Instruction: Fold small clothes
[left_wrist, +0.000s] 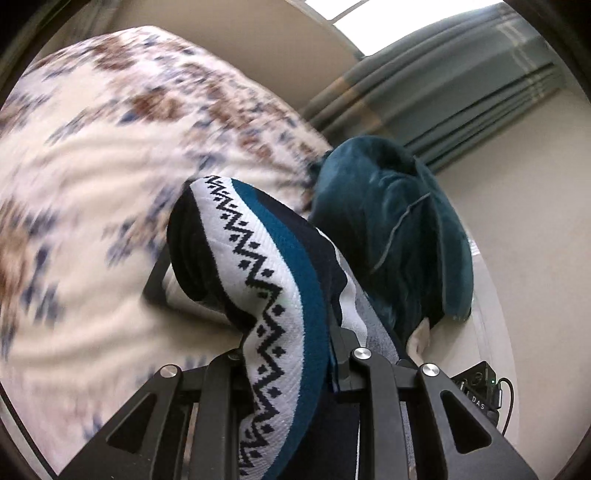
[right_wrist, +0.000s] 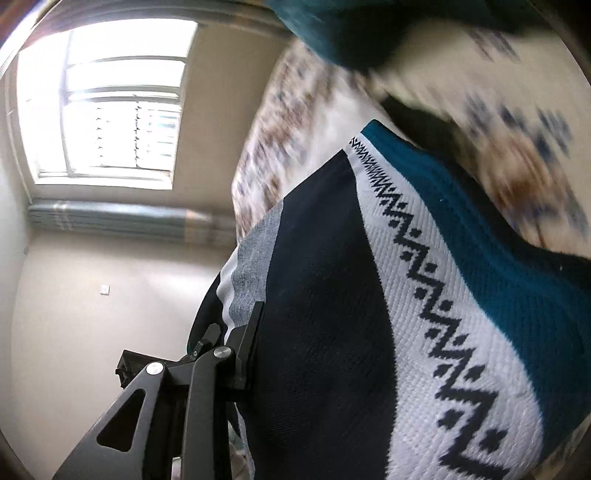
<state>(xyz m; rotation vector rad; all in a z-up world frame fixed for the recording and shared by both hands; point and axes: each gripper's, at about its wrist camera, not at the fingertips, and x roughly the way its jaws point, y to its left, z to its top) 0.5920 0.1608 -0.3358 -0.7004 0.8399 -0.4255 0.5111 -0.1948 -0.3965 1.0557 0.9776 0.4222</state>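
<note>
A small knitted garment (left_wrist: 273, 280) with navy, white, teal and grey bands and a black zigzag pattern drapes over my left gripper (left_wrist: 291, 332), which is shut on it and holds it above the bed. The same garment (right_wrist: 424, 295) fills the right wrist view. My right gripper (right_wrist: 280, 332) is shut on it; only its left finger (right_wrist: 251, 332) shows, the other is hidden under the cloth. The background is blurred by motion.
A bed with a cream floral cover (left_wrist: 92, 184) lies below, also in the right wrist view (right_wrist: 517, 147). A dark teal pillow (left_wrist: 399, 221) lies on it. Grey-green curtains (left_wrist: 443, 85) and a window (right_wrist: 110, 110) stand behind. A small black device (left_wrist: 480, 391) is at the lower right.
</note>
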